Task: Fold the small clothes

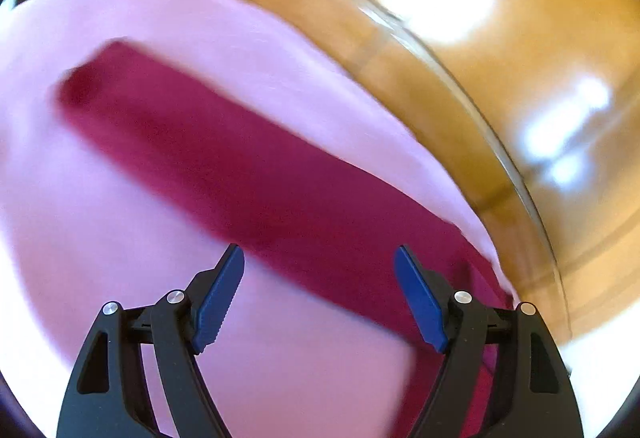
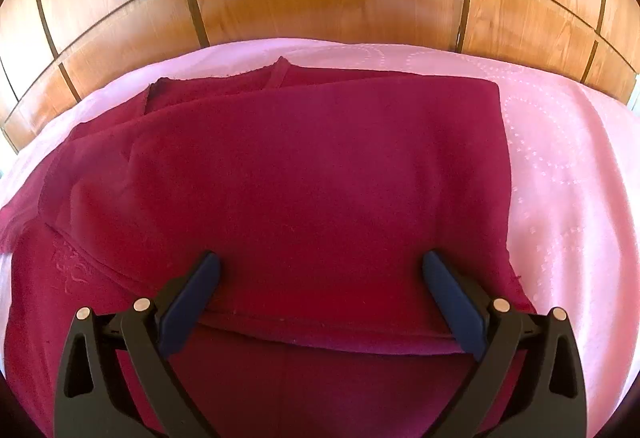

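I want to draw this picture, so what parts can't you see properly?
- Left wrist view: the dark red cloth garment is smeared by motion blur; its seams are lost.
- Right wrist view: its near part runs under the open right tongs and off the bottom edge.
- What kind of garment it is: cannot tell.
- Pink dotted bedsheet: its edges are cut off.

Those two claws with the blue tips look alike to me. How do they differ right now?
The left claw hangs over the pink sheet, with the dark red garment only a band beyond it; the right claw sits low over the garment's folded edge. The left view is blurred, the right sharp. Both stand wide open, holding nothing.
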Available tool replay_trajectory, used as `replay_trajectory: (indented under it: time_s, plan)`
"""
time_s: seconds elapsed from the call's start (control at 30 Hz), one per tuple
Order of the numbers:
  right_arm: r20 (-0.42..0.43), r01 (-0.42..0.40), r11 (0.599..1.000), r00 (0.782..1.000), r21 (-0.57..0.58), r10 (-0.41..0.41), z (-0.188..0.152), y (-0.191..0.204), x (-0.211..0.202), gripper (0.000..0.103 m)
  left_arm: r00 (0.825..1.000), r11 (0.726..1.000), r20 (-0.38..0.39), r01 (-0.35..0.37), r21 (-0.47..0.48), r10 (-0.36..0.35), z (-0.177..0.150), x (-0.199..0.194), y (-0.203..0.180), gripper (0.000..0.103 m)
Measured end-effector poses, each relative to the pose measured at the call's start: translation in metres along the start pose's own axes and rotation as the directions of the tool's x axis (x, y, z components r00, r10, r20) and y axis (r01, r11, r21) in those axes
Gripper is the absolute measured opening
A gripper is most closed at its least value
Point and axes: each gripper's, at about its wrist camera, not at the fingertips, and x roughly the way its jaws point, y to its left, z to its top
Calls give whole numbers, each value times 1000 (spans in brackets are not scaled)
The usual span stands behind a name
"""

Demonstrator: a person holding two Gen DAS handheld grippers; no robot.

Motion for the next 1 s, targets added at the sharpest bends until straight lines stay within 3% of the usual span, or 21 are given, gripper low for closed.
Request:
replay_trajectory:
  time_s: [0.1,0.23,0.27,0.33,0.4,0.47,0.53,0.6,0.7,0.87,1.0]
  plan:
    - [2,3,1000,1000,-3,-3,-1,0,0,101,995,985,41,-87,-146,94,27,-22,59,76]
    - [5,13,1000,1000,-10,-13,-1,0,-1,101,987,942,64,-124,-313,151,55,-34,112,76]
    - [4,13,1000,1000,-10,-13,-1,0,0,101,985,928,64,-130,-348,162,62,-33,123,74]
    - [5,15,1000,1000,-11,-15,-1,1,0,101,988,918,61,-109,-381,142,71,-27,136,58]
    - [4,20,1000,1000,-13,-20,-1,1,0,101,987,915,57,-114,-386,147,79,-21,144,54]
    - [5,26,1000,1000,-16,-26,-1,2,-1,101,982,920,59,-145,-365,178,84,-14,142,41]
    - [4,27,999,1000,-18,-27,-1,2,-1,101,978,931,52,-177,-320,204,90,-9,136,20]
    - [4,27,999,1000,-18,-27,-1,2,-1,101,969,937,37,-225,-268,244,94,-7,134,15]
    - [5,28,999,1000,-18,-28,-1,2,-1,101,976,955,34,-201,-216,213,94,-7,113,11]
    - [4,28,999,1000,-18,-28,-1,2,-2,101,995,999,92,-48,2,47,72,-25,28,11]
    - [4,27,999,1000,-18,-27,-1,2,-2,101,994,976,60,76,204,-90,31,-27,-56,11]
